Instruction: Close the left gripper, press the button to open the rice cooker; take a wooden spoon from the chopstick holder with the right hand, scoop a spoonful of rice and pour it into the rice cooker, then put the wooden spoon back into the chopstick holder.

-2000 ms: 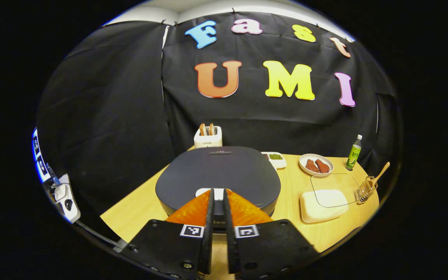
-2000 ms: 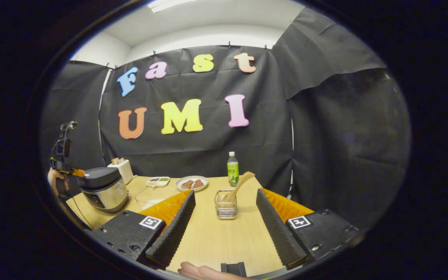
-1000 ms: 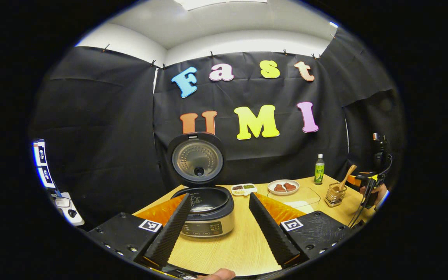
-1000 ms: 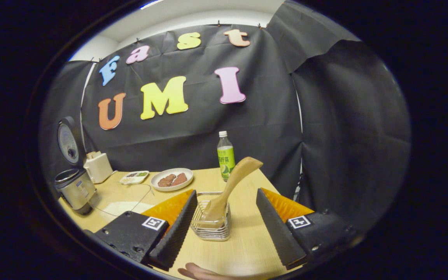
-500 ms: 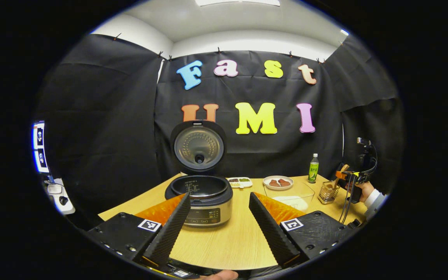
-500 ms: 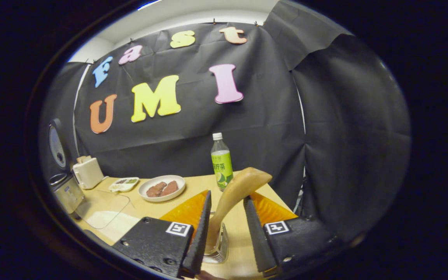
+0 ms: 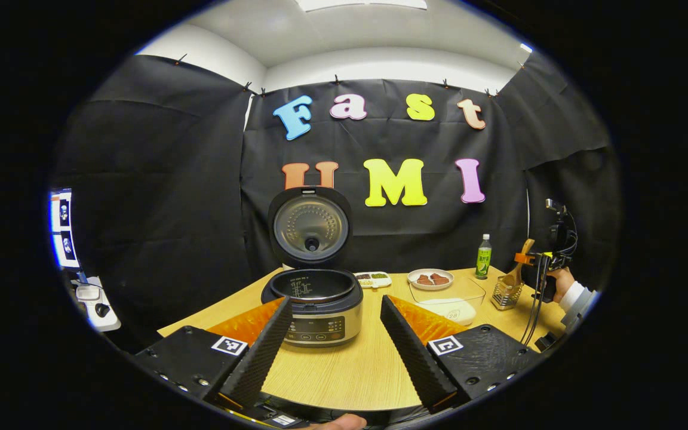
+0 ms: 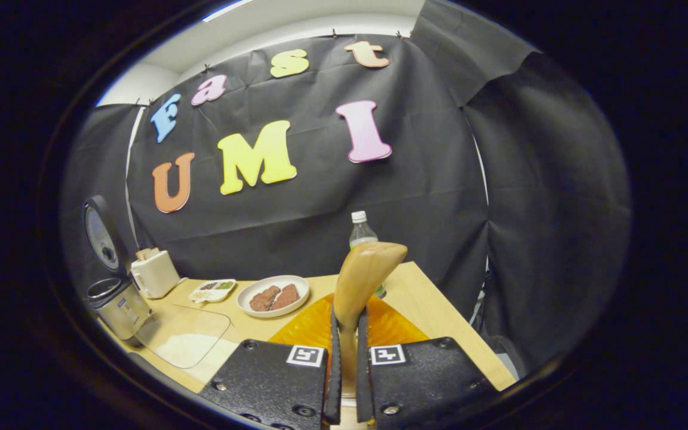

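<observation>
Rice cooker (image 7: 318, 307) centre of left gripper view, lid (image 7: 311, 226) up, pot open. Spoon (image 8: 359, 280) lower centre of right gripper view, handle upright. Rice (image 7: 451, 310) in clear dish, centre right of left gripper view. Holder (image 7: 506, 294) right of the dish.

One rice cooker (image 7: 319, 304), one wooden spoon (image 8: 361, 280), one chopstick holder (image 7: 506, 295), one bottle (image 7: 483, 257), two dishes of food.

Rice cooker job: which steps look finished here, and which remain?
Done: the rice cooker stands with its lid up, and the left tongs hang open before it. In hand: the right tongs are shut on the wooden spoon handle. Left: scooping rice, pouring it in, returning the spoon to the chopstick holder.
</observation>
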